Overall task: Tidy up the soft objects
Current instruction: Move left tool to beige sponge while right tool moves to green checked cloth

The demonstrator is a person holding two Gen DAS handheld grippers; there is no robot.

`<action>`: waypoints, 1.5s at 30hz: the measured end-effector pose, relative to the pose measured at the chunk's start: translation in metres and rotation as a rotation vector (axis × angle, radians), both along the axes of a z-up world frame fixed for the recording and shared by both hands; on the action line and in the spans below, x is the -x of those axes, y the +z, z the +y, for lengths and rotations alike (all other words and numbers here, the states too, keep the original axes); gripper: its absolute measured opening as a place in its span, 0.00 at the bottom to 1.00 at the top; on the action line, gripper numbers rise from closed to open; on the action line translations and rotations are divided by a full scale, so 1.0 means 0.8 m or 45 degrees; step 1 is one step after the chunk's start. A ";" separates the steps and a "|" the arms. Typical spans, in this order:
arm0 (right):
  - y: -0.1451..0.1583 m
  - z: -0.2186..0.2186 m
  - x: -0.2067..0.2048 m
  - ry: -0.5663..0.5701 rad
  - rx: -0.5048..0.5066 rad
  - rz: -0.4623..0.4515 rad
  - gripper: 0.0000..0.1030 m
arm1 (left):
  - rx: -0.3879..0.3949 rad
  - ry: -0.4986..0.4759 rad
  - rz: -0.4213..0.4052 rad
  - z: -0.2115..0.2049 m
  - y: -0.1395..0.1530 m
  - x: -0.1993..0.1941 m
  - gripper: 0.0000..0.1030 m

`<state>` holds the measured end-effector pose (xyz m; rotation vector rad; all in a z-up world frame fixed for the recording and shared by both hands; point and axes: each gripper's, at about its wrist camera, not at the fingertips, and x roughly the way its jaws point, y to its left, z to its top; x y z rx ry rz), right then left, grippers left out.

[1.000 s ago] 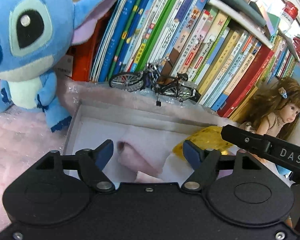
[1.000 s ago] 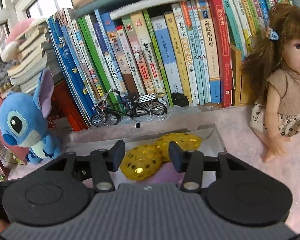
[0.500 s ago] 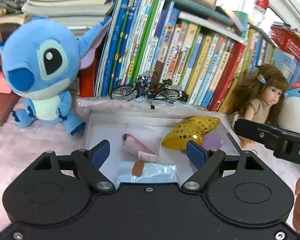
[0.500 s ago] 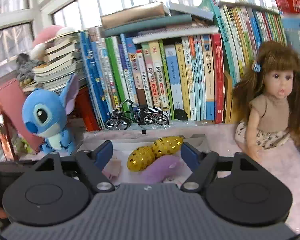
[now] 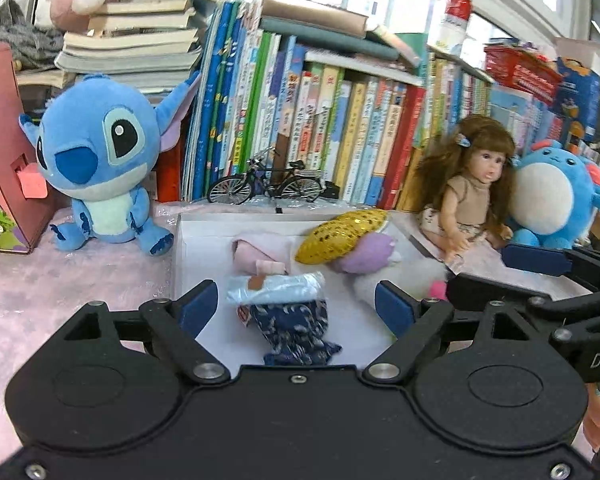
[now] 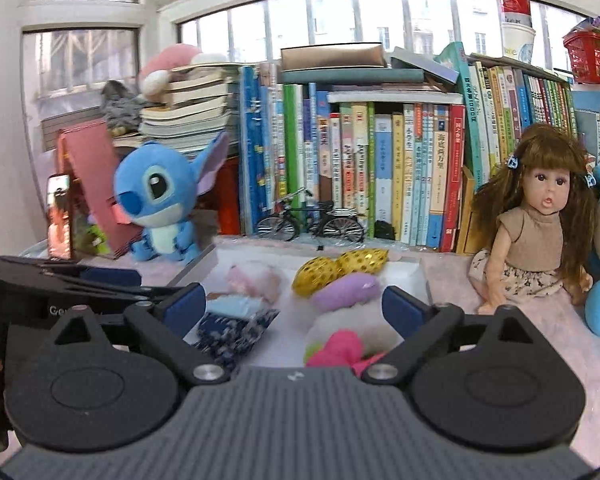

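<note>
White tray (image 5: 178, 256) open from above; blue plush (image 5: 100, 168) left, doll (image 5: 472, 192) right, model bicycle (image 5: 266, 186) behind.

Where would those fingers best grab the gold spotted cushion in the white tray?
Probably at the pinched waist of the gold spotted cushion, coming down from above. It lies flat, propped on the purple plush, with two fat lobes, so the narrow middle fits between the fingers and the white tray wall stays clear.
</note>
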<state>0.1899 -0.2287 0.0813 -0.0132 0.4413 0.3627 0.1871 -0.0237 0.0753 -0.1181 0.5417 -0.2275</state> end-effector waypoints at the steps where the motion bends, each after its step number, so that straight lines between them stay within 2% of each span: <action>1: -0.001 0.000 0.007 0.010 -0.003 -0.002 0.98 | -0.002 -0.008 -0.011 0.000 0.001 0.009 0.83; 7: -0.009 -0.002 0.044 0.062 0.004 -0.014 1.00 | -0.008 -0.030 -0.039 0.004 -0.003 0.049 0.85; 21: -0.042 0.007 0.080 0.132 0.062 0.078 1.00 | -0.039 -0.023 0.039 0.024 -0.044 0.094 0.85; 38: -0.062 0.018 0.078 0.160 0.095 0.135 1.00 | -0.101 -0.005 0.124 0.024 -0.083 0.092 0.85; 43: -0.063 0.015 0.077 0.148 0.088 0.138 1.00 | -0.091 -0.012 0.139 0.015 -0.087 0.086 0.83; 45: -0.063 0.014 0.077 0.144 0.090 0.140 1.00 | -0.091 -0.021 0.145 0.012 -0.089 0.083 0.79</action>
